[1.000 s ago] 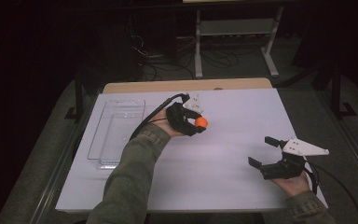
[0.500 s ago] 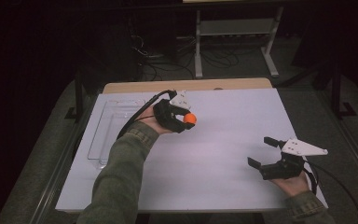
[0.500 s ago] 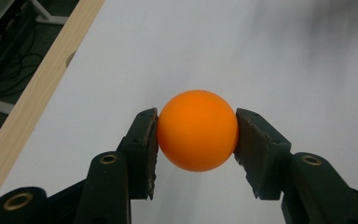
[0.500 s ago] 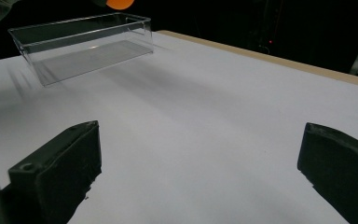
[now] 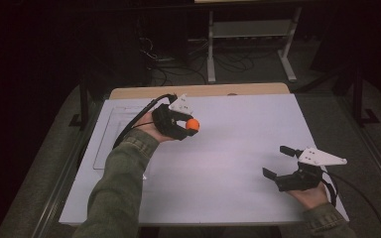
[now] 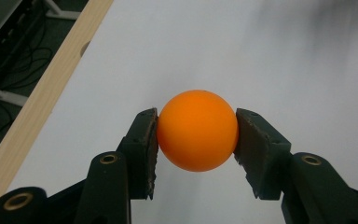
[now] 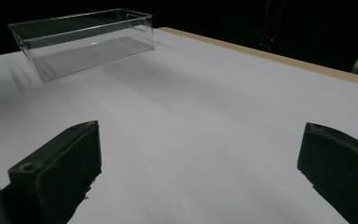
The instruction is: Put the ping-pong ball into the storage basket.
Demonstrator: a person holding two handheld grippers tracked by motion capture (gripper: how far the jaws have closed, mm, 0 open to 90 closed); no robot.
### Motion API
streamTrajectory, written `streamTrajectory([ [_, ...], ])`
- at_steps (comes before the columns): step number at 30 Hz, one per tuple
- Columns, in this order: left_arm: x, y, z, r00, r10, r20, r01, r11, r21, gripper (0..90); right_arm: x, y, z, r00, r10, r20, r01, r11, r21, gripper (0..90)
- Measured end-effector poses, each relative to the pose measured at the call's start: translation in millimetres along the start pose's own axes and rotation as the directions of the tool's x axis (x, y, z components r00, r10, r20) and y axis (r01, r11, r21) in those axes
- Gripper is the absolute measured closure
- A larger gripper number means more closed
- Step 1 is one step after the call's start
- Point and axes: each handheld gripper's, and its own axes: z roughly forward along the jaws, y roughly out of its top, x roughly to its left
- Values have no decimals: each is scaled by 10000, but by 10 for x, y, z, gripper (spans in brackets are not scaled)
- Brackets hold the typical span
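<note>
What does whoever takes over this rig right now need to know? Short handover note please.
Left gripper: shut on the small orange plastic ball, clamped between both fingers and held above the white table top, to the right of the tray.
Right gripper: open, nothing between its fingers, low over the table's near right corner.
Clear rectangular plastic tray: at the table's left side, nothing inside it that I can see.
Done: ball picked up.
Left: probably carry the ball to the tray and release it there; that is a guess from the layout.
</note>
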Motion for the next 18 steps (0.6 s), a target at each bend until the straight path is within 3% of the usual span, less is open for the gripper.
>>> streamTrajectory([
  [7,10,-73,-144,9999,13,-115,-11,9998,177,511,7,-1,-2,10000,-58,14,58,10000,62,0],
  [18,26,-208,-344,9993,-281,-264,287,9993,227,511,8,-1,-2,9999,-124,43,124,9999,84,0],
])
